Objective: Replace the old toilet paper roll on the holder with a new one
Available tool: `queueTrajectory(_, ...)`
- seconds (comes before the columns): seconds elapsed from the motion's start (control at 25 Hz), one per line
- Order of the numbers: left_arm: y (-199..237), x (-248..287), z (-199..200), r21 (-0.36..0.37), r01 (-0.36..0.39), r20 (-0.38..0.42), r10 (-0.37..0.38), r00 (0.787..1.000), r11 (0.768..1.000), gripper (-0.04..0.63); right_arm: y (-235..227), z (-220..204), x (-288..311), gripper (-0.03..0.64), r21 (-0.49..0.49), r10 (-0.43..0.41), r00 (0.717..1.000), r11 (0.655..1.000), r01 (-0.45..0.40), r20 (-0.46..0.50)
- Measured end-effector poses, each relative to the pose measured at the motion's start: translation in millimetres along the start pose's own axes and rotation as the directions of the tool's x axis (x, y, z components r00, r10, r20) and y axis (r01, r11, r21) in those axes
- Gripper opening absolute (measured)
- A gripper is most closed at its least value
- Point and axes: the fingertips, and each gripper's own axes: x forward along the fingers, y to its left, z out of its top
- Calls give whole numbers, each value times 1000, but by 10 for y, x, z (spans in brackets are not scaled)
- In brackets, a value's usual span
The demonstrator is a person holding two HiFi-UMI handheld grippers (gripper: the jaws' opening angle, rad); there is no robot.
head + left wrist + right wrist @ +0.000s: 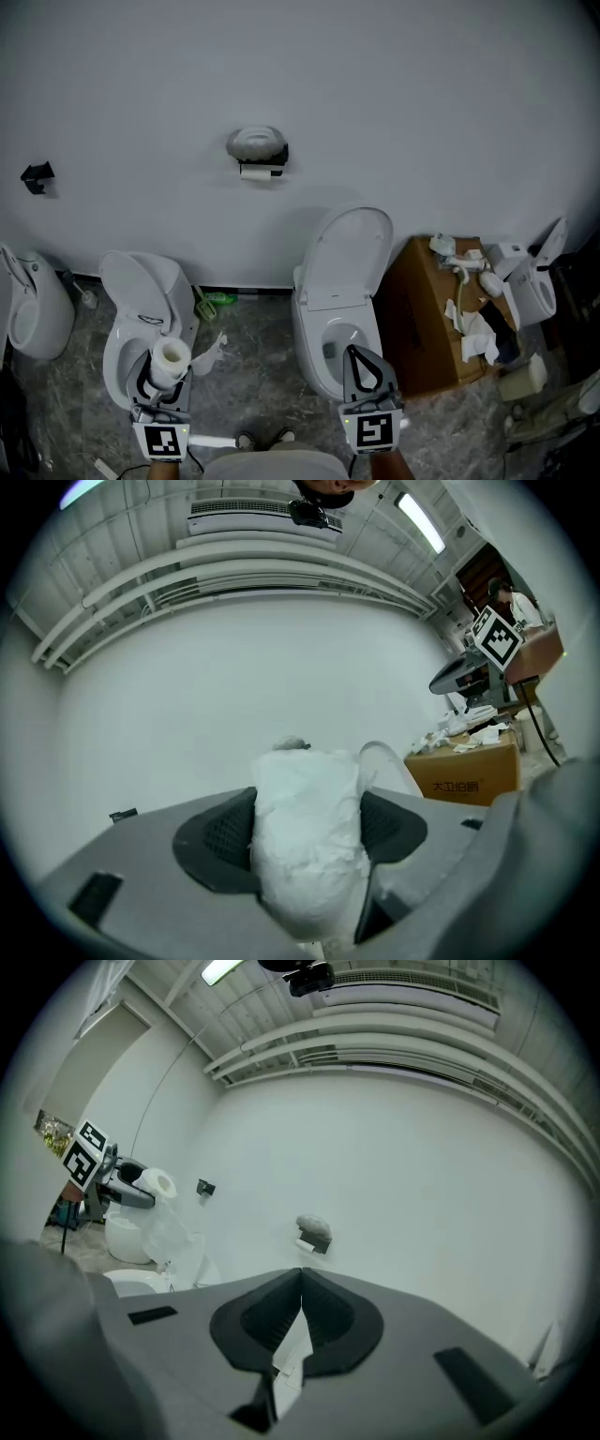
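Clamped between the dark ribbed pads of the left gripper [164, 377] is a plump white toilet paper roll [172, 356]. Its crumpled outer sheet bulges past both jaws in the left gripper view, and its hollow core faces up in the head view. That gripper shows over the open bowl of a white ceramic toilet [131, 281] with its lid raised. On the person's other side, the right gripper [301, 1277] has its 2 jaws pressed together with nothing between them, and it is held in front of a second white toilet [352, 248], also lid-up. Well ahead of both, on the plain white wall [422, 112], hangs the grey dome-covered paper holder [256, 142]. A thin white remnant roll [253, 172] sits just under its cover beside a black bracket. A brown cardboard box [412, 309] strewn with white scraps stands just beside the second toilet, on the grey marbled floor [253, 375].
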Motion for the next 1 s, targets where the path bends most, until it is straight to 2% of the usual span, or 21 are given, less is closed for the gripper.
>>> queueTrajectory(0.04,-9,7,3,-3,-4,-3,4,1000,1000,299,-18,-4,15,0,-15,10,1000,1000,-10,-3)
queueTrajectory(0.16,-45,40,28,-10,-11,-3,11,1000,1000,299,-84,-30,70,123,-70,41,999,997,-43,-34)
queueTrajectory(0.32,-101,113,59,-12,-27,-11,26,1000,1000,299,-169,-109,163,169,-158,58,996,985,-67,-63)
queueTrajectory(0.44,-145,161,90,-21,-45,-20,44,999,999,299,-197,-222,252,275,-145,95,993,984,-105,-72)
queueTrajectory(0.52,-143,173,106,-34,-65,-24,65,998,997,299,-213,-272,303,312,-131,116,991,983,-125,-71)
queueTrajectory(0.68,-98,204,138,-38,-107,-18,106,994,994,299,-244,-359,361,337,-125,131,988,982,-141,-81)
queueTrajectory(0.8,-82,290,127,-11,-103,-28,103,994,995,299,-269,-393,459,339,-132,138,985,980,-151,-101)
queueTrajectory(1.0,-32,567,-35,-62,-95,-35,93,995,994,299,-224,-422,738,339,-147,163,979,972,-181,-125)
